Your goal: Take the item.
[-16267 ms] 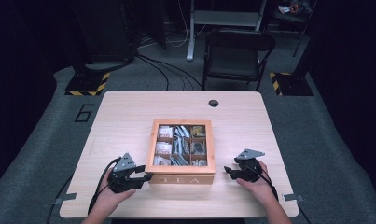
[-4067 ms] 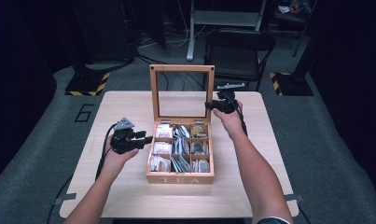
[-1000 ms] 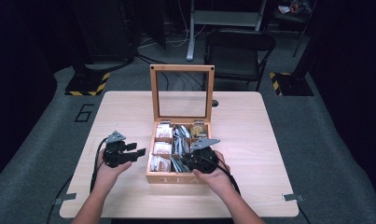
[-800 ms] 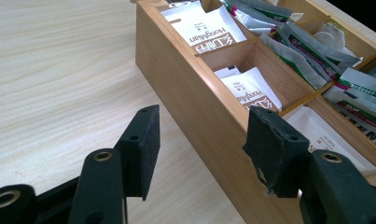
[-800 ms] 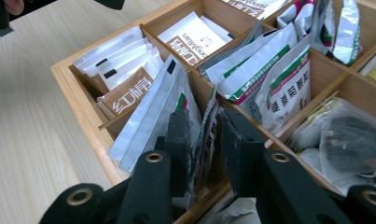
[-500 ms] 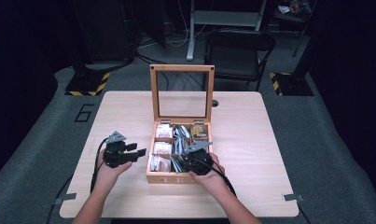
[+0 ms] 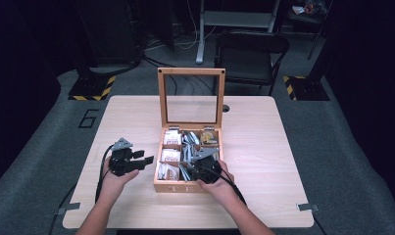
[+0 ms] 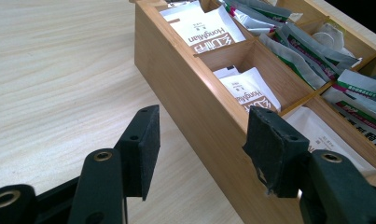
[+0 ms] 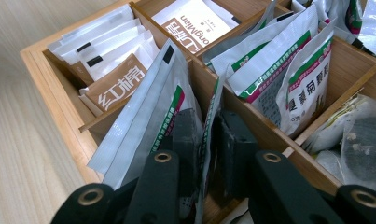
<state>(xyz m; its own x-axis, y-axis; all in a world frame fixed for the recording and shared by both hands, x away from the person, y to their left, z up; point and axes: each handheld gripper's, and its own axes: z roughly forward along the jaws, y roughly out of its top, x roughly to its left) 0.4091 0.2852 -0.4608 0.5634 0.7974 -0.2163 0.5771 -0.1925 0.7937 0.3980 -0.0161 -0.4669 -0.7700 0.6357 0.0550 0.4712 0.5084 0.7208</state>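
Right gripper [image 9: 205,135] is clamped on one silver-green sachet [image 9: 208,126] in the near middle compartment of the tea box [image 7: 178,186]; jaws have just been closing on it. Lift straight up, slowly, so neighbouring sachets don't drag out. Left gripper [image 8: 202,149] is half open, empty, straddling the box's left wall; it could brace there.

Wooden box [image 7: 178,186] at mid-table [image 7: 263,147], lid [image 7: 191,98] upright behind, sachets [image 9: 274,70] in its compartments. Left gripper [image 7: 145,162] just left of box; right gripper [image 9: 205,135] inside the near middle compartment, pinching one sachet [image 9: 207,126].
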